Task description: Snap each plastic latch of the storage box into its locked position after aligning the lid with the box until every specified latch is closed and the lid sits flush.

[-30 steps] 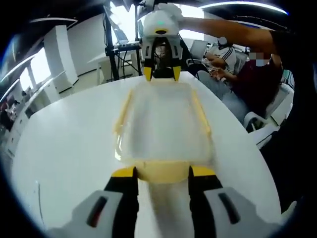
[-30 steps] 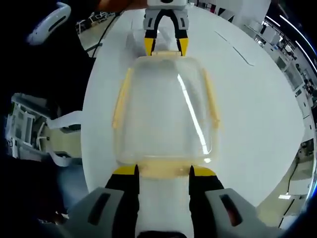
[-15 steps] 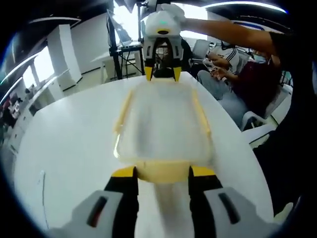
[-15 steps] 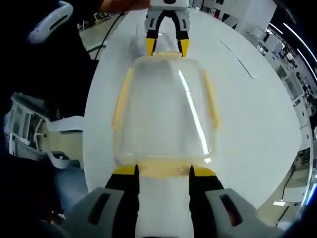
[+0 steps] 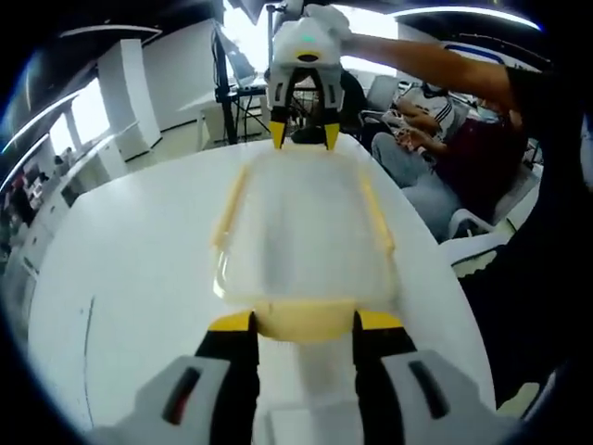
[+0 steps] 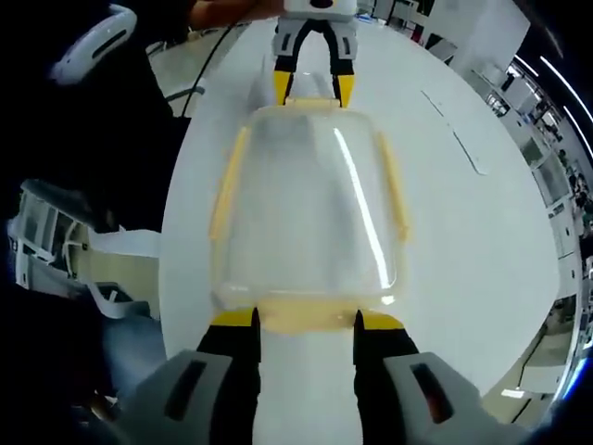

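A clear storage box with yellow latches sits at the centre of a white table, its long axis running straight up each frame, from one gripper toward the other. In the left gripper view, the left gripper rises from the bottom edge with its yellow-tipped jaws set at a middling spread to either side of the near end latch, the tips at the box's end; whether they press the latch cannot be told. At the top centre of that view the right gripper meets the box's far end, tips pointing down. In the right gripper view it is the mirror case: the right gripper brackets its own end latch at bottom centre, while the left gripper stands at the far end latch in the upper centre. The lid appears to lie level on the box, a bright streak of light crossing it. The two long side latches run along the left and right edges of the box. Each end latch lies directly ahead of its own gripper, so the closing push looks to be a matter for both hands at once. Seated people fill the upper right of the left gripper view.
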The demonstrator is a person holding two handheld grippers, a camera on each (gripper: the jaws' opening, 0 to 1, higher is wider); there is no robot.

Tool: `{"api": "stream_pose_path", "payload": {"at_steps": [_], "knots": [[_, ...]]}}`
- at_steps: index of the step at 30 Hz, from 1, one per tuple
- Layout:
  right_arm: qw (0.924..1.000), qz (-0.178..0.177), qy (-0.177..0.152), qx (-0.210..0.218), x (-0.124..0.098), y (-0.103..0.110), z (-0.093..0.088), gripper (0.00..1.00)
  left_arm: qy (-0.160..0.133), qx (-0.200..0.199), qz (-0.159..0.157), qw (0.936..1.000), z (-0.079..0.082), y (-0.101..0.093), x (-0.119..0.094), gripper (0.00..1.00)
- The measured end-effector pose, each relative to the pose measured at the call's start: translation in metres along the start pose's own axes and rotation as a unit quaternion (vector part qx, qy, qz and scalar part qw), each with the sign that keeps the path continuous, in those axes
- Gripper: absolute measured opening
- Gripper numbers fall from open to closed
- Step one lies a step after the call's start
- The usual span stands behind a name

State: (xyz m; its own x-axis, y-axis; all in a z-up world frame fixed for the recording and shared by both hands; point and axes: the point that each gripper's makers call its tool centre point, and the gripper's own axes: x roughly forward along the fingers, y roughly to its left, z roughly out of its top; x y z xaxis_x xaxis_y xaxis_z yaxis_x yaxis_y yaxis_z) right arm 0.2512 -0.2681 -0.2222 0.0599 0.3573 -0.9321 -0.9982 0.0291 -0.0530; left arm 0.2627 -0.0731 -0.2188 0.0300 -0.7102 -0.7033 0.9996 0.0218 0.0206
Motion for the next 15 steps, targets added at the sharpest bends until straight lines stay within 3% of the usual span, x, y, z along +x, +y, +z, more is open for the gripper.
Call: {"api": "stream_pose_path", "payload": {"at_steps": [15], "knots": [[0.9998,0.004,-0.003,-0.019,0.014,-0.002,0.047,0.37,0.014,-0.008,0.019,0.9997,-0.031,-0.004,-0.038,0.37]]}}
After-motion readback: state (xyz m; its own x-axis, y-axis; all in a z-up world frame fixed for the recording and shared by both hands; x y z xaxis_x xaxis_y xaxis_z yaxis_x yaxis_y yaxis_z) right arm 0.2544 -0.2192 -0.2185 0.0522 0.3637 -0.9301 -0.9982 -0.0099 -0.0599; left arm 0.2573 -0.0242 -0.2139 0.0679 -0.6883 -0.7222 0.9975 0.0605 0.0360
